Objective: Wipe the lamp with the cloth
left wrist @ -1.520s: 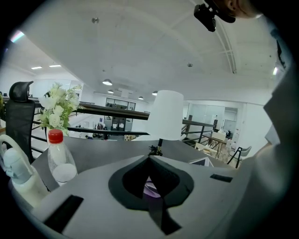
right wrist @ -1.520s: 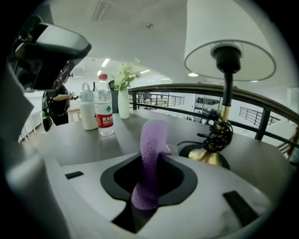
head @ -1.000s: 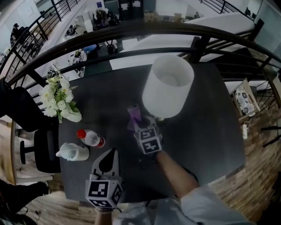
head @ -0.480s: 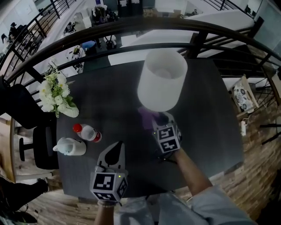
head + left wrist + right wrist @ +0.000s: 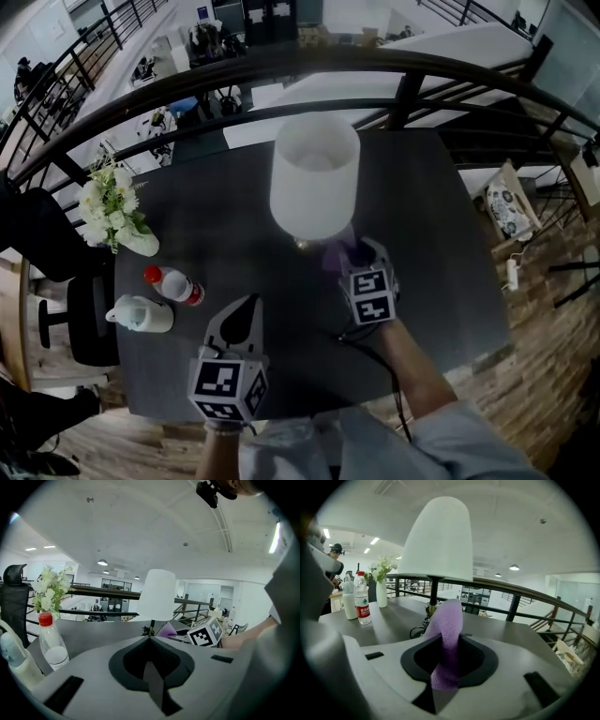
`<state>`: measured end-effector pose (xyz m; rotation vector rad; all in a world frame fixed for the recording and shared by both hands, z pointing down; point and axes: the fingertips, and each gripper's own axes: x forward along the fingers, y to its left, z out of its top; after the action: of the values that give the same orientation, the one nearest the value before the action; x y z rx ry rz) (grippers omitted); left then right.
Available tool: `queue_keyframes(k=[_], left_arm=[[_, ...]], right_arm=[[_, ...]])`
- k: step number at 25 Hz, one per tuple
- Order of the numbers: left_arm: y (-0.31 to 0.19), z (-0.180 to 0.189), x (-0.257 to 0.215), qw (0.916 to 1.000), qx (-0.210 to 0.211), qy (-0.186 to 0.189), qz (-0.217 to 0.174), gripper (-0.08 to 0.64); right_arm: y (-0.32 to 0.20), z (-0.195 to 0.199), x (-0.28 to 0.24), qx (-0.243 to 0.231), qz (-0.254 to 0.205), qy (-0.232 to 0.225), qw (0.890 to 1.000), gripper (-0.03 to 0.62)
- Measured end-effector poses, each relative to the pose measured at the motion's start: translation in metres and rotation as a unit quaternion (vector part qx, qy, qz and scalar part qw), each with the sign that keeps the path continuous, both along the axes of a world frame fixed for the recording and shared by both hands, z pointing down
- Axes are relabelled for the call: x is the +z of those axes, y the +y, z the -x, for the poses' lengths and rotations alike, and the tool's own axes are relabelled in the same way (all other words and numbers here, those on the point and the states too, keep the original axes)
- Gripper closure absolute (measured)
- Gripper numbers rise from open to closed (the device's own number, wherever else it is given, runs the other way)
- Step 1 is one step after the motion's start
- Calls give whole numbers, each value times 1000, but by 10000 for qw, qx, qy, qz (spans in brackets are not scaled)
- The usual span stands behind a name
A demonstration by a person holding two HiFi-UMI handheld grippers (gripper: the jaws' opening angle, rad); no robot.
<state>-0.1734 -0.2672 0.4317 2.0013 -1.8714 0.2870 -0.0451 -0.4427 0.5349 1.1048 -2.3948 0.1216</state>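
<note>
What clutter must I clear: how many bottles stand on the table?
2. A red-capped bottle and a white bottle stand side by side near the table's left edge. None seems hidden.

A dark surface (image 5: 450,244) carries a few things. The lamp (image 5: 314,178) stands toward its far middle, with a black cord (image 5: 411,631) looped at its foot. At the left edge stands a vase of white flowers (image 5: 137,244). Nearer, a red-capped water bottle (image 5: 174,287) and a white bottle (image 5: 142,315) stand upright, just beside each other.
</note>
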Motion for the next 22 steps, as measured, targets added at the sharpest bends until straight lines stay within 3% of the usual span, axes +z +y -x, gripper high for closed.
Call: queue_keyframes(k=[7, 22], left_arm=[[-7, -21, -19, 9998, 137, -77, -153, 551], [-3, -34, -66, 9984, 31, -290, -492, 551]], right_arm=[[9, -36, -26, 264, -20, -137, 9996, 497], [78, -56, -127, -95, -159, -1074, 9940, 497]])
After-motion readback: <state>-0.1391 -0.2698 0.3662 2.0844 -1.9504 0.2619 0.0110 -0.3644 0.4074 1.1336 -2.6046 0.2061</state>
